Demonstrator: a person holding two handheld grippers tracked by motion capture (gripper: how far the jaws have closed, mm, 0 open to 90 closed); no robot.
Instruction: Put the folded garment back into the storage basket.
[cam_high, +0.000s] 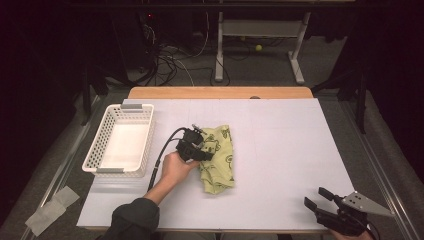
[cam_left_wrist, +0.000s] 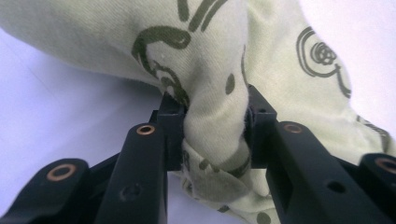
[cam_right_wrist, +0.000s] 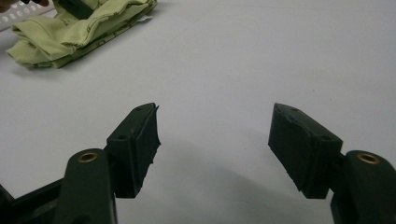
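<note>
Cloth (cam_left_wrist: 215, 116) fold hidden between jaws

Lab test bench, white-topped wooden table (cam_high: 280, 150), tangled black floor cables (cam_high: 167, 62), white metal desk legs (cam_high: 297, 55), dark surroundings

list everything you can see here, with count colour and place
cloth: 1, pale green with dark print, bunched left of table centre
basket: 1, white, perforated, left side of table
table: 1, white top, wooden far edge
tape scrap: 1, pale, on floor at lower left
cables: several, dark and white, on floor behind table
ball: 1, yellow, on far floor
left gripper: 1, black, fingers pinching a fold of the cloth
right gripper: 1, black, open, near right corner
</note>
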